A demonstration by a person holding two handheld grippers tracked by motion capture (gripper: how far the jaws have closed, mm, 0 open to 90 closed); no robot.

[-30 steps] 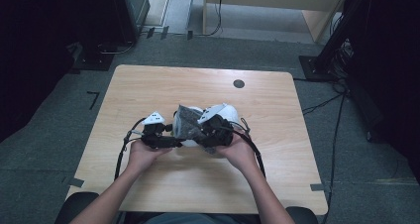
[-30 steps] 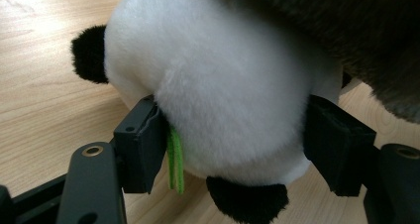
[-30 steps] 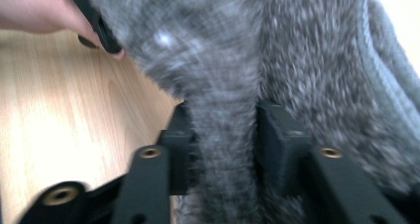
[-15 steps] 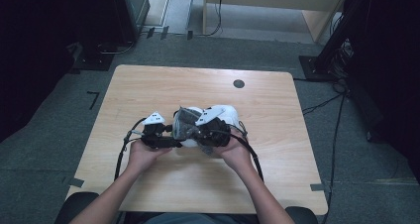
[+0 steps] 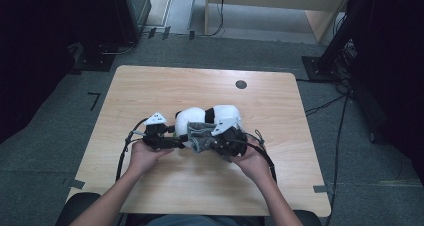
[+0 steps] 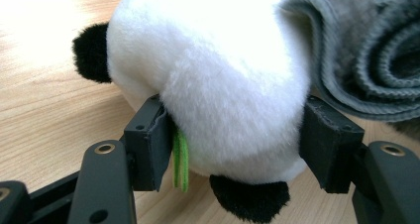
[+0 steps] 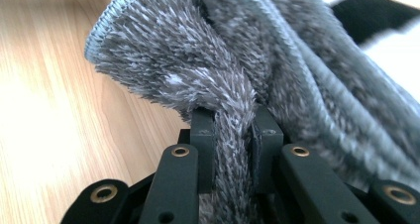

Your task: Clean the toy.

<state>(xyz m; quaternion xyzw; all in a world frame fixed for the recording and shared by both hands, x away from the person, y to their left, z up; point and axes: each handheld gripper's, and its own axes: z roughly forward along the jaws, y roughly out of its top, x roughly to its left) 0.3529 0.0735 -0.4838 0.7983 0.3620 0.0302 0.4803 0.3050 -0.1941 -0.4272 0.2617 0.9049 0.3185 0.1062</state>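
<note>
A black-and-white panda plush (image 5: 191,119) lies at mid table with a grey fuzzy cloth (image 5: 199,137) bunched against its near side. My left gripper (image 5: 181,139) reaches in from the left. In the left gripper view its pads (image 6: 148,140) press into the plush's white body (image 6: 223,85), and the jaws have just been closing. My right gripper (image 5: 204,142) comes in from the right. Its jaws have just been closing and now pinch a fold of the cloth (image 7: 218,85) between them, as my right gripper (image 7: 233,135) shows in its own view.
The wooden table (image 5: 150,91) has a round black grommet (image 5: 241,84) near its far edge. Black cables (image 5: 122,153) trail from the grippers toward the person. Dark stands and cables sit on the floor around the table.
The right gripper has closed on the grey cloth and drawn it down toward the person, uncovering the plush's white top. The left hand has stayed put.
</note>
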